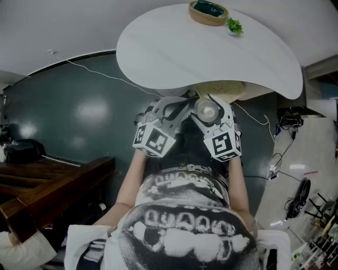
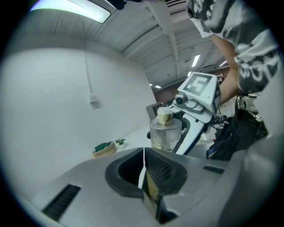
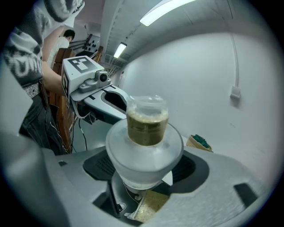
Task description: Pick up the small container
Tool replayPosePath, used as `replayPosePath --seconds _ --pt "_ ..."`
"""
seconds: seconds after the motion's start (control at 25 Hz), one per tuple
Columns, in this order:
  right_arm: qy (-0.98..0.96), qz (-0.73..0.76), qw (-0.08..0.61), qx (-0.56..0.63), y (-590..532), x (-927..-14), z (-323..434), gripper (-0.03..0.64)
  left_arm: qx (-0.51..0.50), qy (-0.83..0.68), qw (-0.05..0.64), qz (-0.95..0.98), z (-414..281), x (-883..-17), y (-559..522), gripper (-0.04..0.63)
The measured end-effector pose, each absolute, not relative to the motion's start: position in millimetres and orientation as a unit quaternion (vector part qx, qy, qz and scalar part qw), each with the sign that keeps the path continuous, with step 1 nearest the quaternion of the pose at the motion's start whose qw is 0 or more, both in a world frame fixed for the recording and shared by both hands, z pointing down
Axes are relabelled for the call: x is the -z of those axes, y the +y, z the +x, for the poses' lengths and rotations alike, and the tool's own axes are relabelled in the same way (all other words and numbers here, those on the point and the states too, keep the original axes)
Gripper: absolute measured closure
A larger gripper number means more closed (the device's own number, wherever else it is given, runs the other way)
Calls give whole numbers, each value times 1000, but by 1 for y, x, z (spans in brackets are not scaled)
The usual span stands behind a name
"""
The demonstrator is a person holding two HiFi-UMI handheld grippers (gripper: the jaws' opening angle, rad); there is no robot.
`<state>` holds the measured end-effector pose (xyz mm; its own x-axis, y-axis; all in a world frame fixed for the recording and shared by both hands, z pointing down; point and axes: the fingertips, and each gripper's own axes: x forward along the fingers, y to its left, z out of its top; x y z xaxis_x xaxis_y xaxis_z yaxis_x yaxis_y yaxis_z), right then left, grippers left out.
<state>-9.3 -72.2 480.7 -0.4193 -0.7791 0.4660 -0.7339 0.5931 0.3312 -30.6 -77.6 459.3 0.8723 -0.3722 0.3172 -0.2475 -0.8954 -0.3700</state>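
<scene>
The small container (image 1: 207, 111) is a frosted clear jar with a gold neck and a clear cap. My right gripper (image 1: 207, 113) is shut on it, held up close in front of the person's body. In the right gripper view the container (image 3: 144, 144) fills the middle, its round body squeezed between the dark pads (image 3: 101, 166), with the right gripper (image 3: 144, 173) closed around it. My left gripper (image 1: 180, 107) sits just left of it, shut with nothing inside. In the left gripper view the jaws of the left gripper (image 2: 144, 165) meet, and the container (image 2: 165, 131) stands beyond them.
A white round table (image 1: 158, 47) lies ahead, carrying a wooden bowl (image 1: 208, 11) with something green in it and a small plant (image 1: 234, 25). A woven seat (image 1: 222, 89) shows under the table edge. A wooden bench (image 1: 47, 184) is at the left; cables run at the right.
</scene>
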Motion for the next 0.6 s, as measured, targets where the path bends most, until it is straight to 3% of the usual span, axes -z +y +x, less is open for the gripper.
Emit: replayPosePath --seconds 0.6 --pt "-846 451 283 37 -85 -481 -16 275 192 162 159 -955 -38 -462 -82 586"
